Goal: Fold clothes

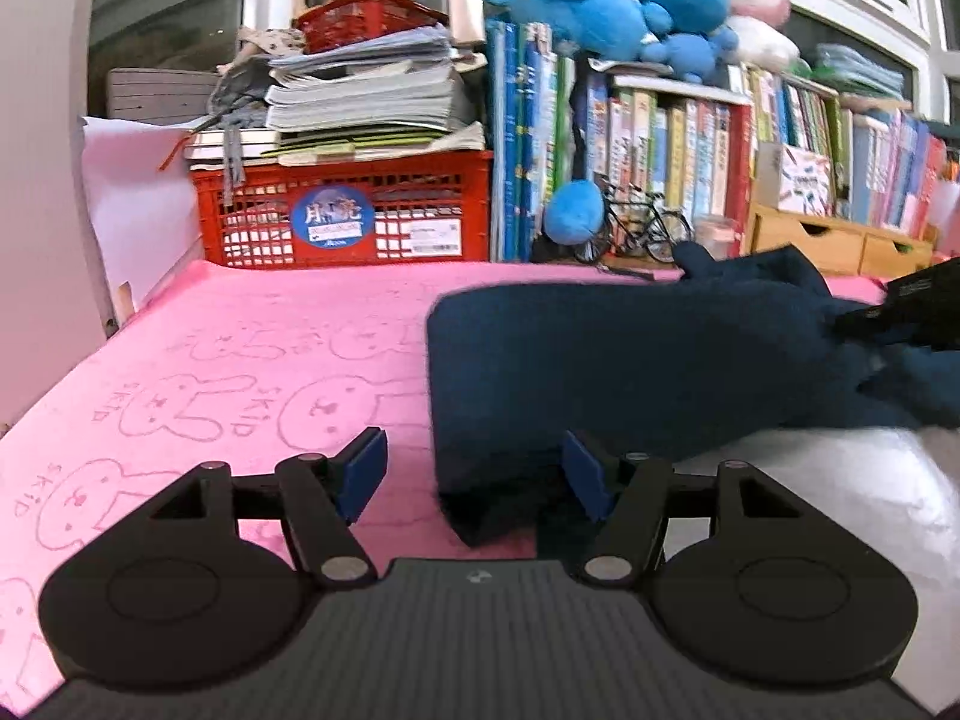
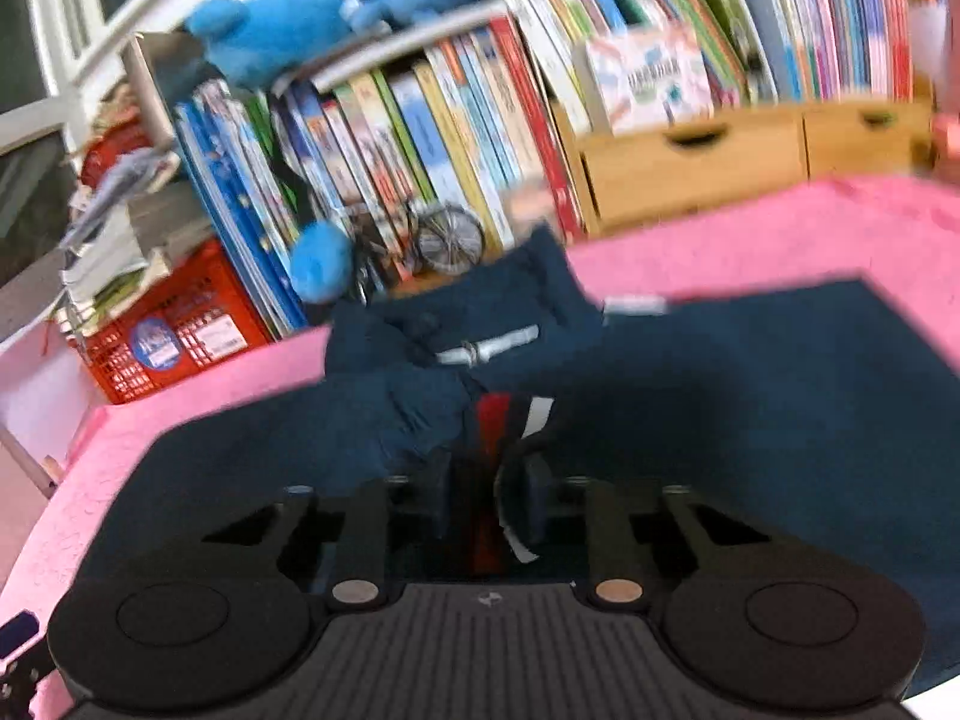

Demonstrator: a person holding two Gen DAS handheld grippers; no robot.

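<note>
Pink fleece blanket with bunny outlines [image 1: 228,360] covers the work surface, cluttered backdrop behind: red plastic crate [image 1: 342,216] under stacked papers, row of upright children's books [image 1: 660,150], blue plush toys [image 1: 606,6] on top. Dark navy knit garment [image 1: 630,372] lies right of centre on the blanket, partly folded, near edge bunched. Left gripper [image 1: 474,474] has its jaws apart at a middling width, nothing pinched; garment's near corner sits between the blue pads [image 1: 366,468] but they don't press it. Right gripper [image 2: 486,498] is clamped narrow on a bunch of the navy fabric with a red and white striped trim [image 2: 510,420]; view is motion-blurred. Likely step: carrying that gripped edge over to make a fold. To do it well: keep the pinch firm, lift just enough to clear the lower layer, lay edge to edge, use the free left gripper to pin or smooth the near side so the stack doesn't drag.
</note>
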